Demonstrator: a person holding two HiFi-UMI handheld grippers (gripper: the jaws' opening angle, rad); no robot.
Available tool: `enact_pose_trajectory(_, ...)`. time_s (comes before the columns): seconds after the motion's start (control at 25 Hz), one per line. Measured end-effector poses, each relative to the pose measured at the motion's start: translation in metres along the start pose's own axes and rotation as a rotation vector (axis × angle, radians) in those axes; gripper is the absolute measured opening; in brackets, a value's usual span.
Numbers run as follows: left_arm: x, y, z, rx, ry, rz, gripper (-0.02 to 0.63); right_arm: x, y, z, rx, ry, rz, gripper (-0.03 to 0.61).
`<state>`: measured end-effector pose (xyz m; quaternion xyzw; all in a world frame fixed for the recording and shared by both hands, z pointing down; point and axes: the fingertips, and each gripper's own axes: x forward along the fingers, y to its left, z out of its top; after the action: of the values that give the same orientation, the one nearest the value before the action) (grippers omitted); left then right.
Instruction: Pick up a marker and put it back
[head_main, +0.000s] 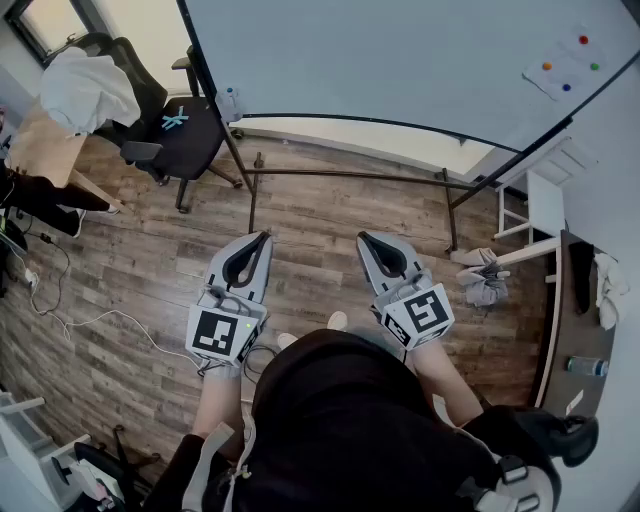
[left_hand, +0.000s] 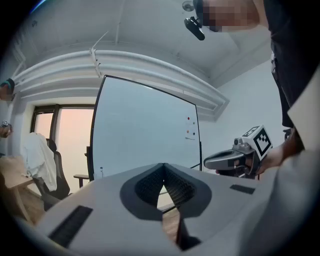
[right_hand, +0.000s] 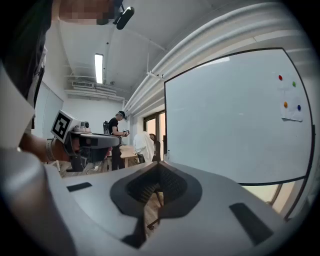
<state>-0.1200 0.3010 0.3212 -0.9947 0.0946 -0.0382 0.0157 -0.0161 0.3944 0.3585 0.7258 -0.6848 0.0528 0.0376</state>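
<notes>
No marker shows clearly in any view. The whiteboard (head_main: 400, 60) on its black frame stands ahead of me, with coloured magnets (head_main: 567, 65) near its right end. My left gripper (head_main: 262, 238) and right gripper (head_main: 365, 239) hang side by side over the wood floor, short of the board's foot rail. Both are shut with nothing between the jaws. In the left gripper view the left gripper (left_hand: 164, 165) points at the whiteboard (left_hand: 145, 130), with the right gripper (left_hand: 235, 160) off to its right. The right gripper (right_hand: 159, 164) also faces the whiteboard (right_hand: 235, 120).
A black office chair (head_main: 175, 135) draped with a white garment (head_main: 85, 88) stands at the left beside a wooden table (head_main: 45, 150). Cables (head_main: 90, 320) trail over the floor. A white stool (head_main: 530, 215) and a grey cloth (head_main: 483, 285) lie at the right. A person (right_hand: 116, 135) stands far off.
</notes>
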Motion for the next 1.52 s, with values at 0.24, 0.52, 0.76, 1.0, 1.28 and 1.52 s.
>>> enact_pose_trajectory(0.24,0.014,-0.016,-0.008,0.005,-0.001,0.008,0.008,-0.013,-0.018,0.000,0.005,-0.016,0.012,0.014)
enact_pose_trajectory(0.52,0.036,-0.032,-0.011,0.007,0.041,0.031,0.008,-0.019,-0.044,0.002,0.020,-0.060,0.033,0.017)
enact_pose_trajectory(0.76,0.057,-0.038,-0.020,0.017,0.060,0.043,0.008,-0.022,-0.072,-0.009,0.034,-0.056,0.003,0.018)
enact_pose_trajectory(1.0,0.085,-0.014,-0.029,0.016,0.063,0.029,0.008,0.006,-0.092,-0.016,0.038,-0.034,-0.009,0.057)
enact_pose_trajectory(1.28,0.128,0.052,-0.036,0.010,0.059,-0.017,0.008,0.076,-0.111,-0.011,0.037,-0.009,-0.042,0.066)
enact_pose_trajectory(1.52,0.165,0.119,-0.043,0.014,0.078,-0.049,0.008,0.148,-0.126,0.000,0.043,-0.007,-0.059,0.066)
